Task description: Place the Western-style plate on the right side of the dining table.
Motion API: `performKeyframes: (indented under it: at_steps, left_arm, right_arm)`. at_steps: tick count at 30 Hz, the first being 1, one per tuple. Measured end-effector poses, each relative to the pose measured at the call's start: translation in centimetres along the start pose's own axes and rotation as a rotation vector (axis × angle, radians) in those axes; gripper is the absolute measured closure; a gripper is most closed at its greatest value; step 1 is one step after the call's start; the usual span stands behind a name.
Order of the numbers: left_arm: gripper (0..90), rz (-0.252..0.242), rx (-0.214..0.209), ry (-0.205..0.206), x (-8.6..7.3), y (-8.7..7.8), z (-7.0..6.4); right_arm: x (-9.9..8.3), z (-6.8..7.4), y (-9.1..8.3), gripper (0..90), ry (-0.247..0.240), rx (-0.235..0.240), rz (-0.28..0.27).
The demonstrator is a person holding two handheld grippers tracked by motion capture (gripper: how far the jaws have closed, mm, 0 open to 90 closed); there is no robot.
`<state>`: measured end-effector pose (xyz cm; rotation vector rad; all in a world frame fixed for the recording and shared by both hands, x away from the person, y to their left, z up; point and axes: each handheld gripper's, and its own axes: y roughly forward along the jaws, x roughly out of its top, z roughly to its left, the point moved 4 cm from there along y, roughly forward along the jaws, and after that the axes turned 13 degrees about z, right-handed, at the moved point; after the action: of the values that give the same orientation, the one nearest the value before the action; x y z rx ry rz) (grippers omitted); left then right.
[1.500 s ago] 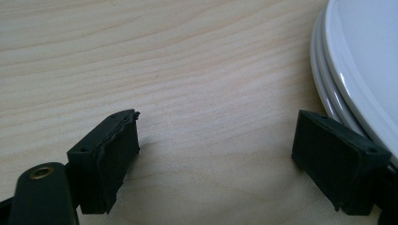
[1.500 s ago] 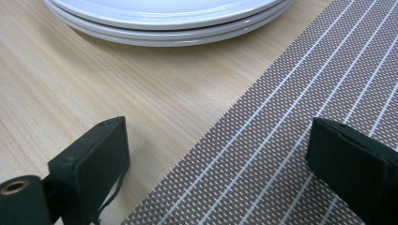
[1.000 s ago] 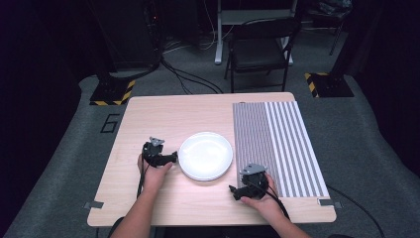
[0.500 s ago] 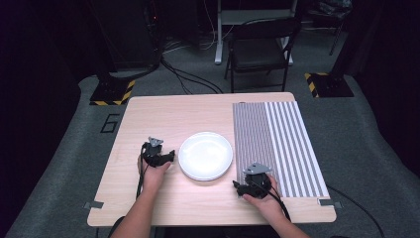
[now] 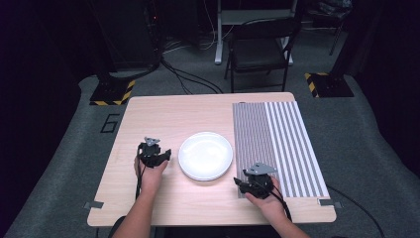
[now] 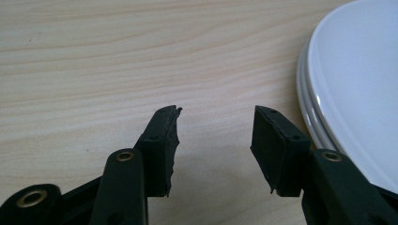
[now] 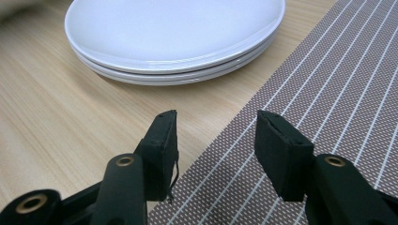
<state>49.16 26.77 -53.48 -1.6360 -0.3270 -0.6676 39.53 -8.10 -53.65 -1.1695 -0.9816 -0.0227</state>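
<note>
**Both grippers open beside the stacked plates**

The left gripper (image 6: 216, 136) has its jaws spread with nothing between them, low over bare wood at lower left of the high view. The right gripper (image 7: 216, 140) is likewise agape and empty, straddling the edge of the striped placemat (image 7: 328, 93). Two stacked white plates (image 5: 205, 155) sit between them on the wooden table (image 5: 173, 114), just beside the placemat.

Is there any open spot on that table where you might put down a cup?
Plenty. The far half of the table, beyond the plates, is bare wood. The striped mat is bare too, apart from its near left corner under the right tongs. It is tight only beside the plates, where the left tongs sit close.
</note>
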Motion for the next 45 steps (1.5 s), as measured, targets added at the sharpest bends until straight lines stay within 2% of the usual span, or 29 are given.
performKeyframes:
  at_steps: [3, 5, 12, 21, 24, 27, 35, 40, 43, 44, 45]
  left_arm:
    - [51.3, -0.007, -0.006, -0.01, 0.0, -0.6, -0.1]
    - [51.7, -0.016, -0.032, -0.029, -0.1, -1.0, -0.3]
    - [54.4, -0.053, -0.072, -0.039, 0.1, -1.9, -0.8]
    - [55.5, -0.065, -0.093, -0.034, 0.3, -2.8, -1.6]
    - [55.6, -0.08, -0.104, -0.034, 0.3, -3.2, -2.0]
    - [56.1, -0.074, -0.107, -0.016, 0.4, -3.3, -2.5]
    - [56.5, -0.083, -0.116, 0.01, 0.5, -3.7, -3.2]
    - [56.4, -0.087, -0.145, 0.001, 0.6, -3.9, -3.4]
    - [56.8, -0.088, -0.168, -0.017, 0.6, -3.9, -3.5]
    - [56.9, -0.083, -0.197, -0.034, 0.5, -4.0, -3.6]
    - [57.0, -0.083, -0.197, -0.034, 0.5, -4.0, -3.6]
  right_arm:
    - [0.0, -0.3, 0.1, 49.1, 0.014, -0.008, 0.01]
    - [0.0, -0.4, 0.1, 50.1, 0.017, -0.016, 0.014]
    - [0.1, -0.5, 0.0, 53.0, 0.037, -0.02, 0.005]
    - [0.2, -0.2, 0.3, 53.1, 0.037, -0.008, 0.014]
    - [0.3, -0.2, 0.2, 55.7, 0.039, -0.014, 0.018]
    - [0.4, -0.3, 0.0, 56.1, 0.055, 0.001, 0.023]
    - [0.9, 0.0, -0.2, 55.9, 0.054, -0.001, 0.024]
    - [1.4, 0.1, -0.4, 57.0, 0.051, 0.002, 0.018]
    - [1.7, 0.0, -0.5, 57.0, 0.061, 0.008, 0.013]
    - [1.9, 0.0, -0.6, 57.0, 0.068, 0.009, 0.011]
    - [1.9, 0.0, -0.6, 57.0, 0.068, 0.009, 0.011]
